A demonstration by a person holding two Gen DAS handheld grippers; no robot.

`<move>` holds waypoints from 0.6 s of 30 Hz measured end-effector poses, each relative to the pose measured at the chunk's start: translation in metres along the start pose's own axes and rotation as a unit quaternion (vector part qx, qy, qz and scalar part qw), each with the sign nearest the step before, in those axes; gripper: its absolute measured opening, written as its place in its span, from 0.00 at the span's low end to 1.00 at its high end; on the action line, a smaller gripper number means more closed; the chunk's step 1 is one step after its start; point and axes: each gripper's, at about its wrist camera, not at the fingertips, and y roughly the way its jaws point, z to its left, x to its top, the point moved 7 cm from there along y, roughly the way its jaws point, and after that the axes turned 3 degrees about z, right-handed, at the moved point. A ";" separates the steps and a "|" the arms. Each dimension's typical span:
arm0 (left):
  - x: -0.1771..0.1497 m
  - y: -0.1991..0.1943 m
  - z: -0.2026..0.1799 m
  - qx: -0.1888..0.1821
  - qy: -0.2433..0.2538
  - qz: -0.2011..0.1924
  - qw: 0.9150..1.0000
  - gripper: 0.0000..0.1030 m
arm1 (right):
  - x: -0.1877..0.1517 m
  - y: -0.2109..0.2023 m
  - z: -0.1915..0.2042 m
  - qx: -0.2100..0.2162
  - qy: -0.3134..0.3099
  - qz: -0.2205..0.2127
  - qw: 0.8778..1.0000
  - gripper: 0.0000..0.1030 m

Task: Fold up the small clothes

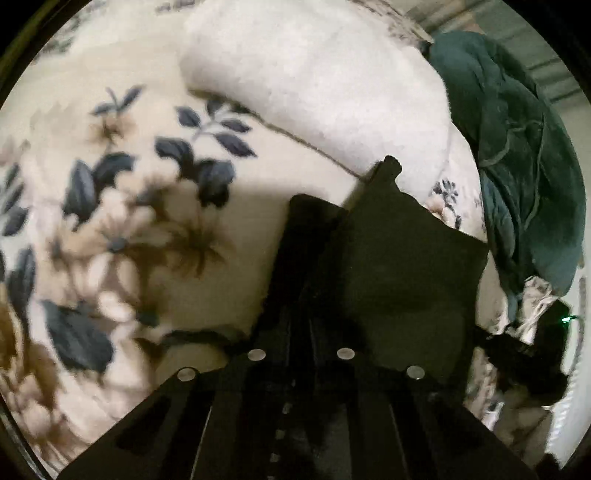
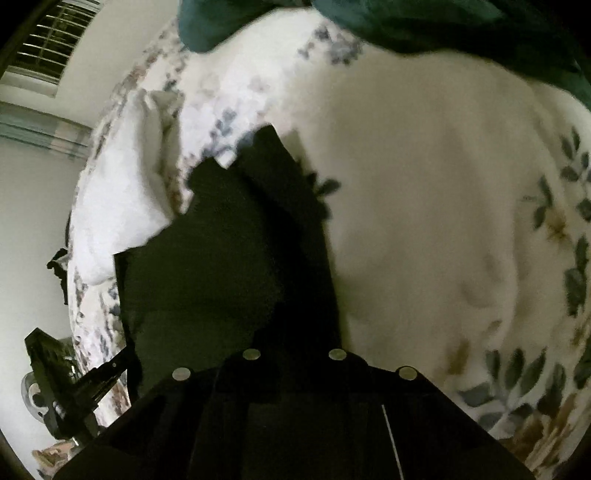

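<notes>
Left wrist view. Nearest item: my left gripper [image 1: 334,221], matte black, flat angular body with four round silver studs across it. Its fingers are pressed together on a dark cloth [image 1: 399,258], a small, limp, matte garment that drapes from the fingertips toward 3 o'clock, with one pointed corner standing up at 12 o'clock of the tips. Beneath: a fleecy cream blanket [image 1: 155,192], printed with navy leaves and tan flowers, from 8 to 11 o'clock. A plain, pale fuzzy fold [image 1: 314,81] lies at 12 o'clock. A rumpled teal garment [image 1: 517,155], soft and creased, is heaped at 2 o'clock, apart from the dark cloth.

Right wrist view. Nearest item: my right gripper [image 2: 280,206], same black studded body, fingers closed on the same dark cloth [image 2: 199,266], which hangs in a broad sheet toward 9 o'clock. Blanket [image 2: 424,221] fills 1 to 5 o'clock, leaf print at the rim. Teal garment [image 2: 424,26] at 12 o'clock. My left gripper [image 2: 70,384] shows at 8 o'clock, at the cloth's lower edge. Slatted window [image 2: 48,40] at 10 o'clock.
</notes>
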 end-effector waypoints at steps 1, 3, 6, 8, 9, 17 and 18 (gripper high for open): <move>0.000 -0.002 -0.005 -0.008 0.003 0.002 1.000 0.07 | 0.002 0.005 -0.001 0.002 0.002 0.015 1.000 0.07; -0.007 -0.010 -0.014 -0.022 0.017 0.019 0.999 0.17 | 0.004 0.004 -0.002 0.016 0.013 0.034 0.999 0.11; -0.039 -0.028 -0.018 -0.070 0.001 0.025 0.997 0.79 | 0.007 -0.007 -0.006 0.055 0.011 0.059 0.997 0.60; -0.069 -0.039 -0.009 -0.097 -0.037 0.023 0.994 0.79 | 0.003 -0.013 -0.012 0.063 0.001 0.068 0.996 0.74; -0.090 -0.044 0.001 -0.105 -0.065 0.023 0.992 0.79 | -0.002 -0.015 -0.015 0.073 -0.007 0.082 0.994 0.74; -0.187 -0.003 0.029 -0.154 -0.220 0.038 0.962 0.79 | -0.021 0.009 -0.027 0.132 -0.026 0.167 0.977 0.74; -0.186 0.004 0.026 -0.155 -0.224 0.036 0.961 0.79 | -0.018 0.014 -0.026 0.137 -0.025 0.169 0.976 0.74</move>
